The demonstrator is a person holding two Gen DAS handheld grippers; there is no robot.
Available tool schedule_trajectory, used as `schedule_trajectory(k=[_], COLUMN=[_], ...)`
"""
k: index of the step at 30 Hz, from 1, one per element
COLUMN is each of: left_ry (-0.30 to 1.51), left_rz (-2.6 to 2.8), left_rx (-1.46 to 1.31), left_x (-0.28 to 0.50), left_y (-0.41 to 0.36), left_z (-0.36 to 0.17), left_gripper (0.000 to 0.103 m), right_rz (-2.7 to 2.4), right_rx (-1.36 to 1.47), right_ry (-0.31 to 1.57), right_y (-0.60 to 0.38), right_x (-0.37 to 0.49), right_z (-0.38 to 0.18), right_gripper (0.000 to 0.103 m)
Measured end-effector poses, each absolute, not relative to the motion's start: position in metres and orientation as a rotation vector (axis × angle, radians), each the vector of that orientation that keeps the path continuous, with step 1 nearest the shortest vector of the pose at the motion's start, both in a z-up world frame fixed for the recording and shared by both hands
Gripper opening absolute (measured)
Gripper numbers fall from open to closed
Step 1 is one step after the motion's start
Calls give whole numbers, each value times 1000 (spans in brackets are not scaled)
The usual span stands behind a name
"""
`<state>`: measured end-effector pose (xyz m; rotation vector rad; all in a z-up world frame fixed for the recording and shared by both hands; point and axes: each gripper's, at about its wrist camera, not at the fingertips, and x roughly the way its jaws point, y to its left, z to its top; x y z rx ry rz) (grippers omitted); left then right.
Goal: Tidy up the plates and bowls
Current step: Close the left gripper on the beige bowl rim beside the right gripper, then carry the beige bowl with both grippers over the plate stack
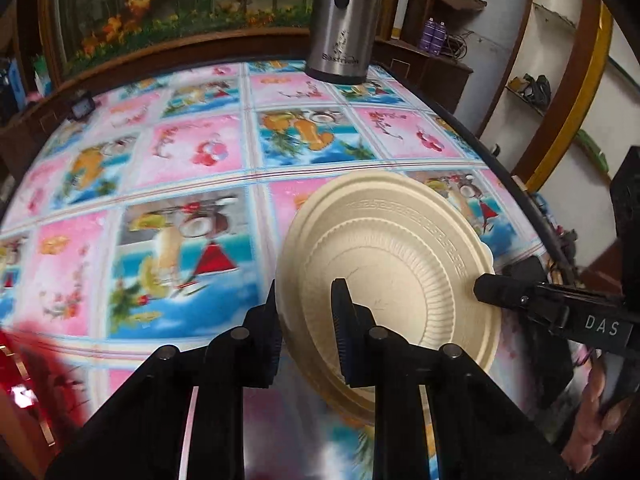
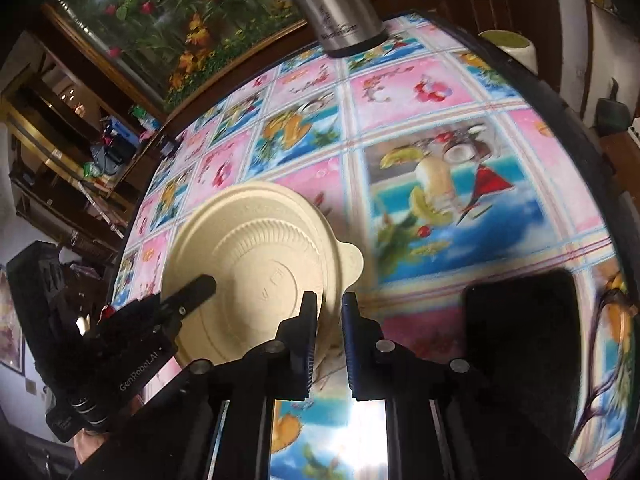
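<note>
A cream plate (image 1: 400, 264) with a ribbed ring and a small tab lies nested on a cream bowl of the same colour, above the colourful tablecloth. My left gripper (image 1: 306, 320) is shut on the near-left rim of the stack. In the right wrist view the same plate (image 2: 260, 268) is at centre left, and my right gripper (image 2: 330, 332) is shut on its near rim beside the tab. Each gripper's fingers show in the other's view, on opposite rims.
A steel thermos (image 1: 342, 20) stands at the table's far edge; it also shows in the right wrist view (image 2: 344, 4). A black flat object (image 2: 524, 336) lies on the tablecloth (image 1: 160, 184) right of my right gripper. Dark wooden shelves surround the table.
</note>
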<state>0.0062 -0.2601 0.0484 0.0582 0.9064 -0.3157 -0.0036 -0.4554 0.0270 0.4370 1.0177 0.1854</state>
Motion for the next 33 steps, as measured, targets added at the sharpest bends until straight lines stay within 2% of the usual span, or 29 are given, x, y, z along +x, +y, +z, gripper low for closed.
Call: schedule_trajectory(k=[12,18,22,33], left_ry=[911,870,835,804], left_rz=[-201,-179,-161,-153], left_rx=[83,115,157,184], left_x=[-48,-58,-63,-68], left_y=[-189,-189,-195,-199], left_z=[28,26,28,30], left_gripper=[20,21,21,20], right_rz=[377,359,336,326], right_rx=[312,247,233,236], right_ry=[1050,1028,1010,987], right_y=[-379,-361,-359,-361], right_x=[-37,-42,-46,-53], right_z=[34,31,27,28], right_gripper=[16,18,14,14])
